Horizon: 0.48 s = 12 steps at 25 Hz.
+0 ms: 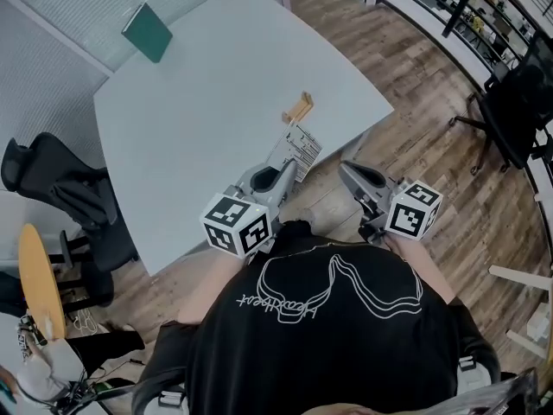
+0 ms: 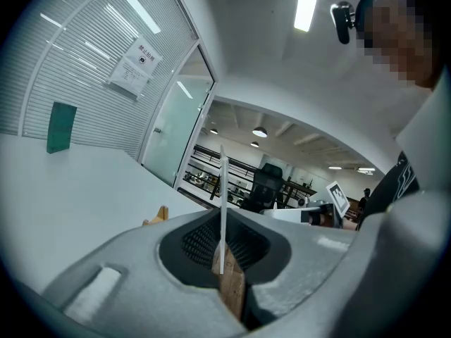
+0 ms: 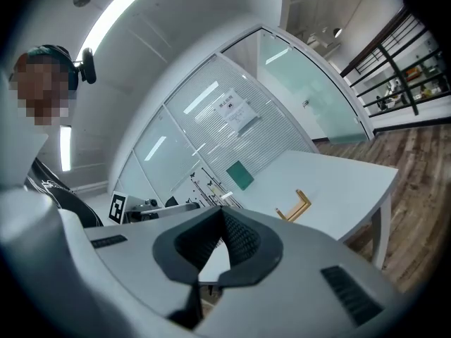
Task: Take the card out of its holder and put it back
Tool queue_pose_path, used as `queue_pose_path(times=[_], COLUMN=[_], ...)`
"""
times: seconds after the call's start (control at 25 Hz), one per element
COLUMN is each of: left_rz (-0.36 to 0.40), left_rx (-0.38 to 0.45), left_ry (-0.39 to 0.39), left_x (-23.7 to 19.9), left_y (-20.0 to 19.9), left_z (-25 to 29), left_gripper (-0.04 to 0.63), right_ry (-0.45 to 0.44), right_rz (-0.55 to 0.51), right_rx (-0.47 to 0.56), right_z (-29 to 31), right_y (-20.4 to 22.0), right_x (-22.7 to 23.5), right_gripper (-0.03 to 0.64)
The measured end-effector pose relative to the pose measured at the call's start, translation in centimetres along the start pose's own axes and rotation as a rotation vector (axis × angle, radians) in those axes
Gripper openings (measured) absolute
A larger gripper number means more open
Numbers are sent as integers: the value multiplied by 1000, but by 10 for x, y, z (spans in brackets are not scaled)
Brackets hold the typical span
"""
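One counter [image 1: 216, 102]; one card [image 1: 295, 150]; one wooden holder [image 1: 298, 109]; one green board [image 1: 147, 32]; two black office chairs [image 1: 52, 188] [image 1: 518, 102]; two grippers: left gripper [image 1: 288, 173], right gripper [image 1: 344, 168].

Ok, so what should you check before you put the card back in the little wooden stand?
1. Card gripped by the left gripper: ok, the jaws are shut on its lower edge.
2. Wooden holder free to take it: ok, nothing is in it.
3. Card at the holder: not ok, it is apart from it, nearer the table edge.
4. Card lined up with the slot: cannot tell.
5. Right gripper free to help: ok, nothing is between its jaws.
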<state>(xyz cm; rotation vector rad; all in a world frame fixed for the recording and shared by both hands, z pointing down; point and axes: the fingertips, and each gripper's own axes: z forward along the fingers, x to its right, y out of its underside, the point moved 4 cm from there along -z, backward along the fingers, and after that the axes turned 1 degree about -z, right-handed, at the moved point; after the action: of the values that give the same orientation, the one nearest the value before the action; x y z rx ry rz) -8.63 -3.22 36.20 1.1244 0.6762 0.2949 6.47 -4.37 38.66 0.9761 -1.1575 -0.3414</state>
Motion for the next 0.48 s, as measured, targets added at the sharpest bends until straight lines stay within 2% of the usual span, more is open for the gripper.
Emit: queue_pose_path(times=[0.48], left_rz=[29], left_rx=[-20], left_ry=[-7], left_x=[-46], left_y=[-20], left_z=[38], left_gripper=[25], right_ry=[38], right_rz=[69], right_rx=[8], right_z=[29], right_y=[-7], right_x=[37], right_gripper=[9])
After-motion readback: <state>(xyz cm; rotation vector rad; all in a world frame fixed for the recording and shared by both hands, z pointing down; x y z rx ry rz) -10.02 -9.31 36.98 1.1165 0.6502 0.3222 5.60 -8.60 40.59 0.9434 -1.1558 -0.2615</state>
